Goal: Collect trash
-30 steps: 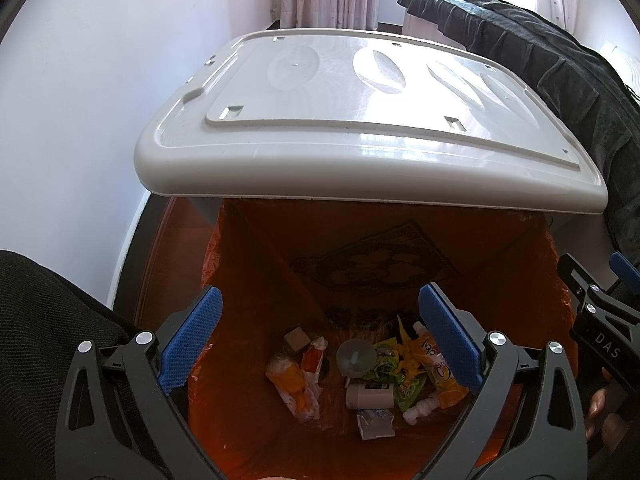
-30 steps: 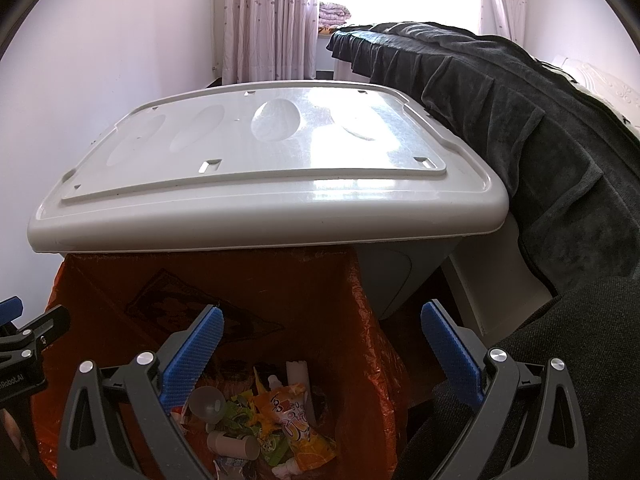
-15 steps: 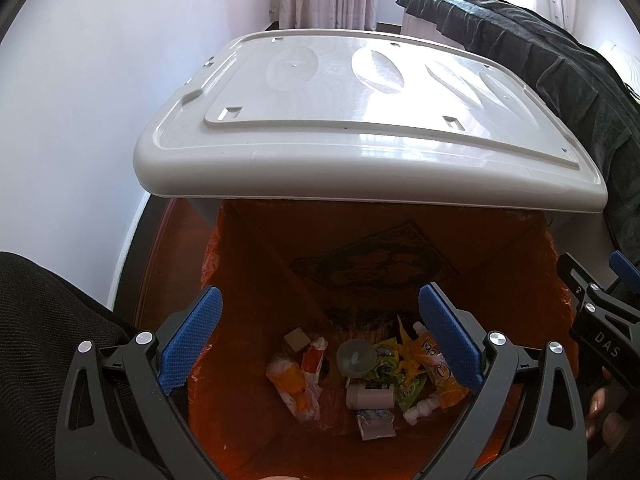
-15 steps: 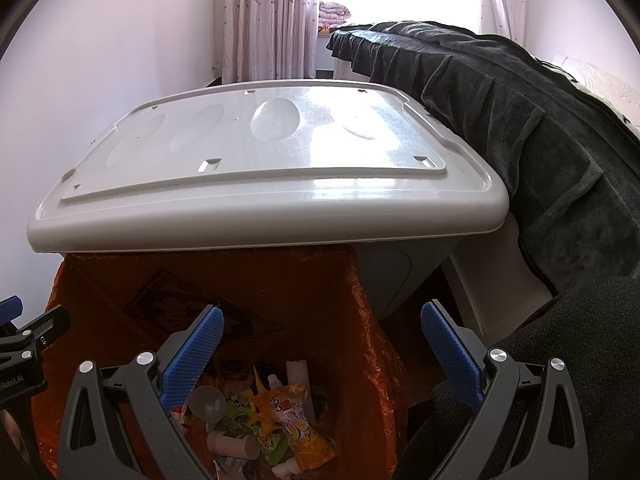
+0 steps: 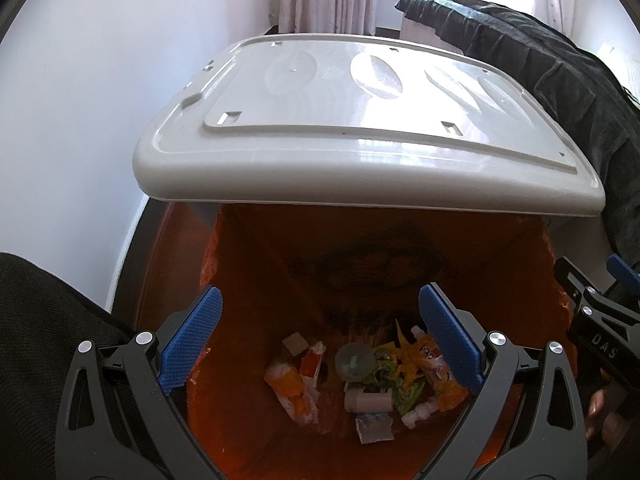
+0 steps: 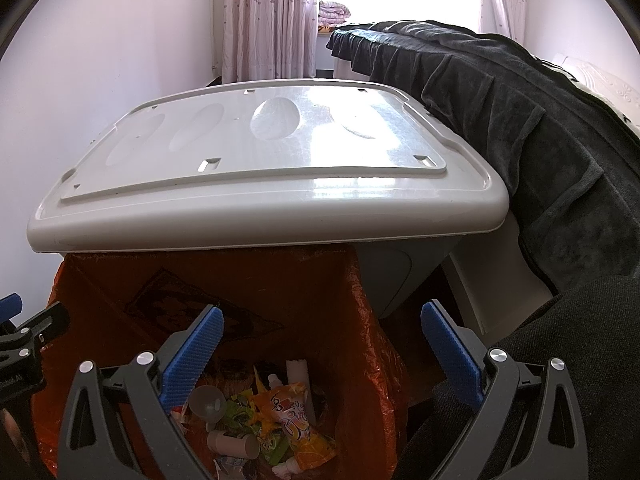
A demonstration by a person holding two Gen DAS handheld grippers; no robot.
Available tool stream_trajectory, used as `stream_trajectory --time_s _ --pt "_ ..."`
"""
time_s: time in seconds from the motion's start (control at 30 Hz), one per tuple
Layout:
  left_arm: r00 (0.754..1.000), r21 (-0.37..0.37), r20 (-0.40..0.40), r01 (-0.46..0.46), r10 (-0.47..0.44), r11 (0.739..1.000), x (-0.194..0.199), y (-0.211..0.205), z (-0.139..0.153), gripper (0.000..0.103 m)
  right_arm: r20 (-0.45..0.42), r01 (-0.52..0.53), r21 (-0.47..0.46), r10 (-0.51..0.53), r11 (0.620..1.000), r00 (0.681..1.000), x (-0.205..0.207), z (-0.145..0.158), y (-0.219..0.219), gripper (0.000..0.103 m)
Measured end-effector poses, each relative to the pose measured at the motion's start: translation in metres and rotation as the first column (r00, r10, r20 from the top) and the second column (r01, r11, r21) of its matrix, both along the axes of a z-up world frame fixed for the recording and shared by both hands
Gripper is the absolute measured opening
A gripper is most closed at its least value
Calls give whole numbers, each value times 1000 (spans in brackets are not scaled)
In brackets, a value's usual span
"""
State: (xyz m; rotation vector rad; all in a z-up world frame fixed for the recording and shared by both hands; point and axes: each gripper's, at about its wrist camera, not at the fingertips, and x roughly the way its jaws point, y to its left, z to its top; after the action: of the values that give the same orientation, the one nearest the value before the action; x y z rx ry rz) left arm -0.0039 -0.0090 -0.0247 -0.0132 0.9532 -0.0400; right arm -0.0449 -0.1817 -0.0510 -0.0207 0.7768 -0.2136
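A grey bin stands open, its lid raised and tilted back; the lid also shows in the right wrist view. An orange liner bag lines the bin and also shows in the right wrist view. Several pieces of trash lie at the bottom: wrappers, an orange pouch, a small white bottle. My left gripper is open and empty above the bin's mouth. My right gripper is open and empty over the bin's right rim, and it shows in the left wrist view.
A bed with a dark blanket stands right of the bin. A white wall is on the left. Curtains and a bright window are at the back. My dark trouser legs flank the bin.
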Motion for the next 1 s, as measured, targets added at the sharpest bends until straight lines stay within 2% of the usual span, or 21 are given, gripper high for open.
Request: stream_trajectory --time_s 0.4,0.67,0.8,1.0 --pt "999 17 53 4 -5 1000 -4 4 8 96 -1 0 1 0 1000 1000 0 0 0 98" --pt "998 39 58 19 -21 999 -6 1 7 96 -1 -1 0 1 1000 1000 0 0 0 98" --pt "998 66 67 -15 11 998 -8 1 9 96 -2 0 1 0 1000 1000 -1 0 0 98" --pt "999 48 45 -10 8 999 -5 4 6 96 -2 -1 1 1 1000 1000 1 0 -1 98"
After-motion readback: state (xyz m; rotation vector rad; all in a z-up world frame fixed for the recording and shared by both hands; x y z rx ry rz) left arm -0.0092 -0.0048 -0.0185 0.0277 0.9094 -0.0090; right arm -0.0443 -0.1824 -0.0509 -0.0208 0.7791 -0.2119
